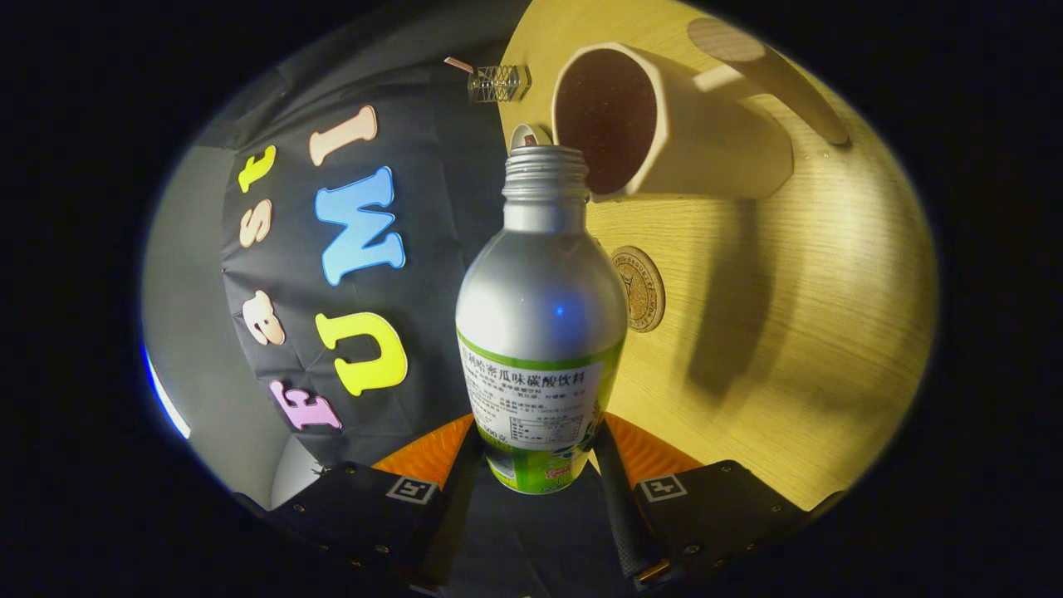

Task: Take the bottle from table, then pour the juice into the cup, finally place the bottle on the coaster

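Tool [540,465] clenched on the bottle [540,332] — lifted off the desk [830,332], tipped, uncapped mouth at the cup [656,124] rim at one o'clock — pouring looks underway, coaster [641,288] at three o'clock not yet used.

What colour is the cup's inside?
Dark reddish-brown inside the cream cup, best in the gripper view.

Looks like a staged demo booth rather than anyone's actual home, since there's just 1 light wooden tabletop [830,332] backed by a black cloth wall [432,208] with a plain grey panel [187,274] past it, all under warm lamp light that throws hard shadows across the wood.
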Demonstrator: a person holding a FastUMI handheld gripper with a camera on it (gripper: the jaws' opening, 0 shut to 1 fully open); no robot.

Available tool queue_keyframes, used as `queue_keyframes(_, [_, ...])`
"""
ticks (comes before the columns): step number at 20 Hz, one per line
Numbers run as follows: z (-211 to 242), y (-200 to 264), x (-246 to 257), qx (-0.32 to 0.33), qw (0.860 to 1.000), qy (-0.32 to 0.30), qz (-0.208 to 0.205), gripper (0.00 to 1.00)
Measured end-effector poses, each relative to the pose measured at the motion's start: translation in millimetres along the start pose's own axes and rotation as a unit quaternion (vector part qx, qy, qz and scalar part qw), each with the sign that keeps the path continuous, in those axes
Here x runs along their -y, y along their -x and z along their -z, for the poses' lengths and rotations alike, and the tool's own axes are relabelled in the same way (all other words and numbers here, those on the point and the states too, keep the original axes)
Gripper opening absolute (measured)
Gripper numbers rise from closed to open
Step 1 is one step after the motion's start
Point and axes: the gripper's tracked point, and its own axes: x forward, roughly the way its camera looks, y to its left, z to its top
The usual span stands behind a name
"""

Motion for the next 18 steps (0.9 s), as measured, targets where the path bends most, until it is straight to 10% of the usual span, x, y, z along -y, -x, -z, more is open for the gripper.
queue_keyframes(18, [9,-2,-14,-0.011,0.998,-0.069,-0.002,0.73])
